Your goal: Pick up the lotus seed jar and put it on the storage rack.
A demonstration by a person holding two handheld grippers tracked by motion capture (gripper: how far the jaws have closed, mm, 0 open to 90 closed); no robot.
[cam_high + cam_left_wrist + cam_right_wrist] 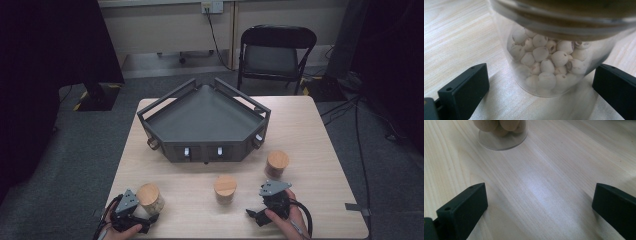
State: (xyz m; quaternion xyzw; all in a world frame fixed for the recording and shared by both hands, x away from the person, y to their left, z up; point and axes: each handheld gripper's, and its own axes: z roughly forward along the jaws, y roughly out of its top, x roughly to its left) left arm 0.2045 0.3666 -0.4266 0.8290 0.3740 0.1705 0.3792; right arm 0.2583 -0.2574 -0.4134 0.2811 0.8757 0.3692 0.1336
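Three clear jars with wooden lids stand on the light wooden table (310,145). The left jar (150,198) (544,62) holds pale round beads. It stands between the wide jaws of my left gripper (131,212) (541,77), and neither pad touches the glass. The middle jar (225,189) and the right jar (276,165) stand apart from both grippers. My right gripper (270,200) (540,200) is open over bare wood. In the right gripper view the base of a jar (501,137) with brown round pieces lies a short way ahead; I cannot tell which jar it is.
A dark grey corner-shaped tray (205,117) with raised rails sits at the table's middle and back. A black folding chair (275,52) stands behind the table. Cables (360,125) run over the floor to the right. My hands are near the table's front edge.
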